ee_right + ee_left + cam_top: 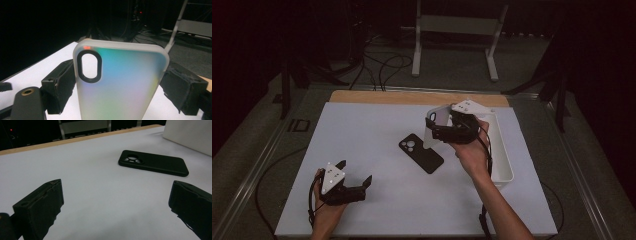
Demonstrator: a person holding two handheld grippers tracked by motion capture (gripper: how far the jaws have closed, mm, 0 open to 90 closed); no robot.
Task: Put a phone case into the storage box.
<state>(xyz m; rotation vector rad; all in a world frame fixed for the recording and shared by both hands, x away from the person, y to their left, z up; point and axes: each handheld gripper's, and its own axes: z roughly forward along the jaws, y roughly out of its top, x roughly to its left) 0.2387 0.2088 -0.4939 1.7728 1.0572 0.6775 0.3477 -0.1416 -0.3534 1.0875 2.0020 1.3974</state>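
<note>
Clamping a translucent phone case (120,82) upright, right gripper (443,129); left gripper (355,173) gapes

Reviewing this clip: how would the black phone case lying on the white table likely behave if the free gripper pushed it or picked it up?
The black phone case lies flat and thin on the white table, so it would probably slide, not roll or tip. It looks like an empty shell with a matte finish: likely light, slightly flexible, fairly grippy. The open left gripper might struggle to get under its low edge.
</note>
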